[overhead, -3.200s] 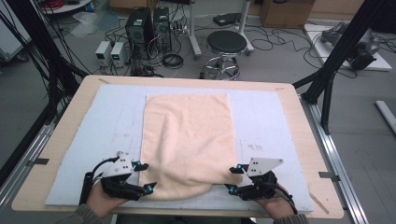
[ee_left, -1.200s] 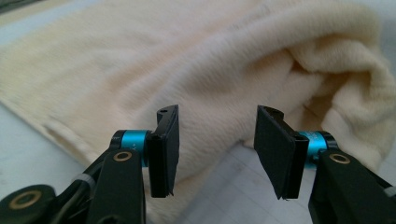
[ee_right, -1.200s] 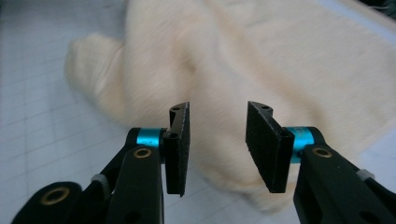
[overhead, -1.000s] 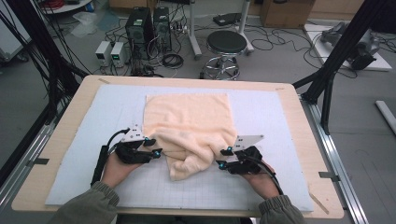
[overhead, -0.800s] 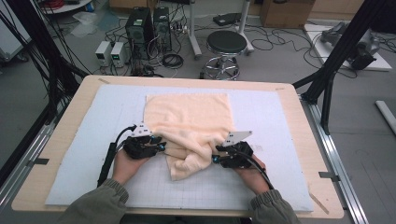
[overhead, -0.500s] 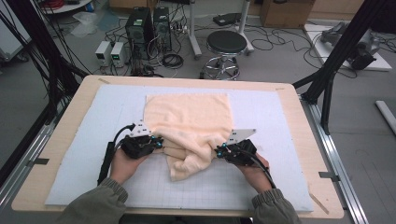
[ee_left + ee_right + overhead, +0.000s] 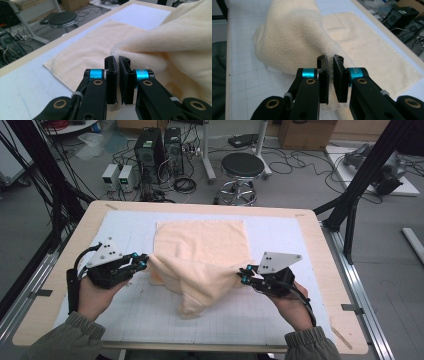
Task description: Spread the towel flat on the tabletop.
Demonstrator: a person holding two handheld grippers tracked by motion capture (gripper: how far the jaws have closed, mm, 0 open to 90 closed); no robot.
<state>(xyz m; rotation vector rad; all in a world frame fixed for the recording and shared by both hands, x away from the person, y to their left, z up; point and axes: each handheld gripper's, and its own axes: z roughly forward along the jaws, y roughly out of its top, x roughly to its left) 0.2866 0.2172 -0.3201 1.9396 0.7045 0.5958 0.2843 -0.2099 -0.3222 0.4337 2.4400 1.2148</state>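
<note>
Currently: one cream towel [image 7: 200, 255], far half flat on the bench [image 7: 60, 285], near half lifted. Left gripper [image 7: 141, 263] and right gripper [image 7: 243, 274] jaws clamp its edges. We advise raising both evenly, keeping the fold square.

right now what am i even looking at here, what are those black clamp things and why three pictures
A person holds a hand-operated clamp in each hand: the left gripper and the right gripper. The high view looks down from above the table. The two gripper views come from cameras riding on each gripper, looking along its black jaws. On the table lies a white mat with a cream towel on it. Each gripper is shut on a side of the towel, lifting its near part off the mat while the far part lies flat.
</note>
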